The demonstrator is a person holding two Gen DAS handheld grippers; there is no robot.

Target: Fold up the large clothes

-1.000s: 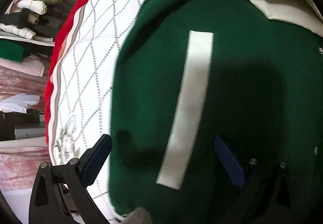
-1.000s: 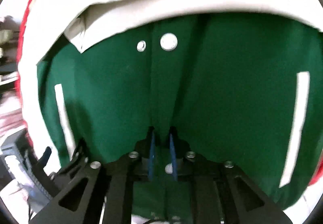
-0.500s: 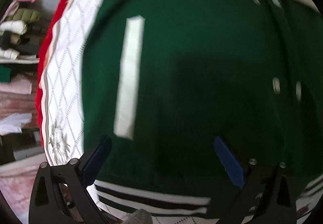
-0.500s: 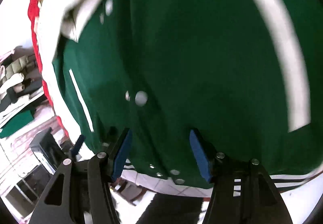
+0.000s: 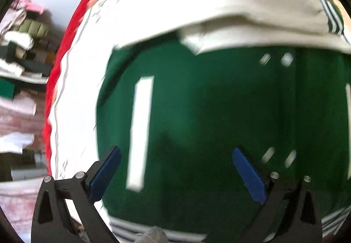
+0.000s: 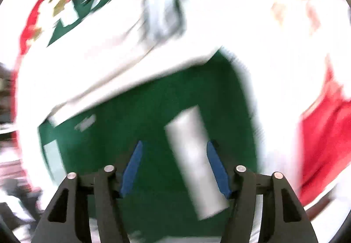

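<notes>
A dark green varsity jacket [image 5: 208, 122] with cream sleeves [image 5: 230, 10] lies flat on the bed, front up, sleeves folded across the chest. It has white pocket strips [image 5: 140, 131] and snap buttons [image 5: 285, 60]. My left gripper [image 5: 175, 168] is open and empty above the jacket's lower left part. My right gripper [image 6: 175, 166] is open and empty over the jacket [image 6: 153, 111], astride its right pocket strip [image 6: 193, 159]. The right wrist view is motion-blurred.
The jacket rests on a white bedspread [image 5: 81, 89] with a red border [image 5: 50, 94]. Shelves with folded clothes [image 5: 19, 50] stand at the left. The red border also shows at the right in the right wrist view [image 6: 322, 137].
My right gripper let go of the jacket's front placket, opened and swung right over the pocket strip. My left gripper stayed open and shifted back over the lower left of the jacket.
</notes>
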